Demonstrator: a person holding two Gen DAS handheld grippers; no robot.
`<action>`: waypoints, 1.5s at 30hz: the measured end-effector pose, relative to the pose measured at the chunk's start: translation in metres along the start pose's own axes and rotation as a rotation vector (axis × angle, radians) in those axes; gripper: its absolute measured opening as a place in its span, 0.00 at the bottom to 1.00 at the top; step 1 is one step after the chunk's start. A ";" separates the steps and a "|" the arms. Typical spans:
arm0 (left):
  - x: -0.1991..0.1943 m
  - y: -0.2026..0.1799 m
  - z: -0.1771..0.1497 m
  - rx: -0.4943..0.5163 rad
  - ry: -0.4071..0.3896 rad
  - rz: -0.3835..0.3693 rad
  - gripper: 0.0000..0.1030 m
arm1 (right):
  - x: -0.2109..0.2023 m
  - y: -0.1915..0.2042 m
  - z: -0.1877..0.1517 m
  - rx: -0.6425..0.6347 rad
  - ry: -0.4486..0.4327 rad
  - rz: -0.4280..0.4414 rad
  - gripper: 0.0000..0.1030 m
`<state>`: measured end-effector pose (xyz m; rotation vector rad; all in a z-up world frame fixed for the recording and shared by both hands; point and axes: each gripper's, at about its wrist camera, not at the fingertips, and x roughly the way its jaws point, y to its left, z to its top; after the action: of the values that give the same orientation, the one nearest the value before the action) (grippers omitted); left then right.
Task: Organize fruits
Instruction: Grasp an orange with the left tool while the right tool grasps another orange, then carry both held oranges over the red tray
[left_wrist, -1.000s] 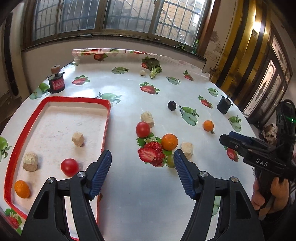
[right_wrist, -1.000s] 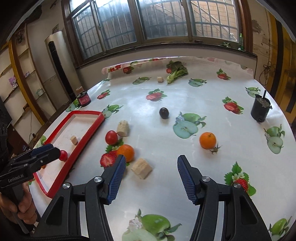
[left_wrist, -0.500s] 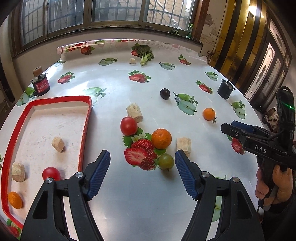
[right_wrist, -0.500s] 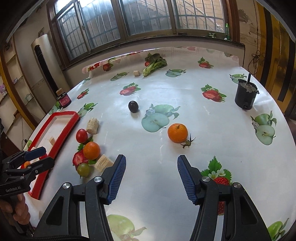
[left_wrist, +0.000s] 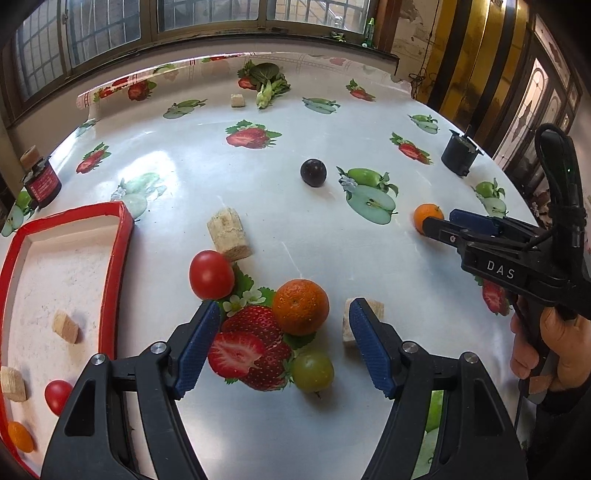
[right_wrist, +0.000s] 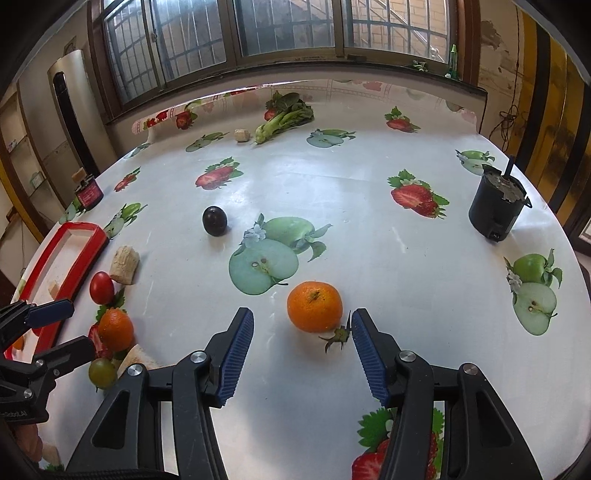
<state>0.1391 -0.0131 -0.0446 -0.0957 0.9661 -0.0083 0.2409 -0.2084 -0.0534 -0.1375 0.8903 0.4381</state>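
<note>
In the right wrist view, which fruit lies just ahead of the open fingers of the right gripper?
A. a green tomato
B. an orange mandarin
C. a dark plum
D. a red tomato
B: the orange mandarin sits directly in front of the right gripper, whose jaws stand open around nothing, while the dark plum lies farther away on the table.

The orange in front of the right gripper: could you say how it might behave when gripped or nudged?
The orange looks round, so a nudge would probably roll it across the glossy tablecloth. Its dimpled peel should give the ribbed fingers of the open right gripper fair purchase.
</note>
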 end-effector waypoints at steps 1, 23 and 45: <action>0.005 0.000 0.001 0.001 0.010 0.001 0.69 | 0.004 0.000 0.001 -0.001 0.005 -0.003 0.51; -0.033 0.028 -0.017 -0.059 -0.047 -0.022 0.33 | -0.046 0.022 -0.003 -0.006 -0.085 0.061 0.35; -0.080 0.090 -0.048 -0.166 -0.132 0.059 0.33 | -0.077 0.115 -0.012 -0.126 -0.108 0.172 0.35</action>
<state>0.0506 0.0767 -0.0138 -0.2178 0.8363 0.1316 0.1414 -0.1321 0.0056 -0.1520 0.7713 0.6566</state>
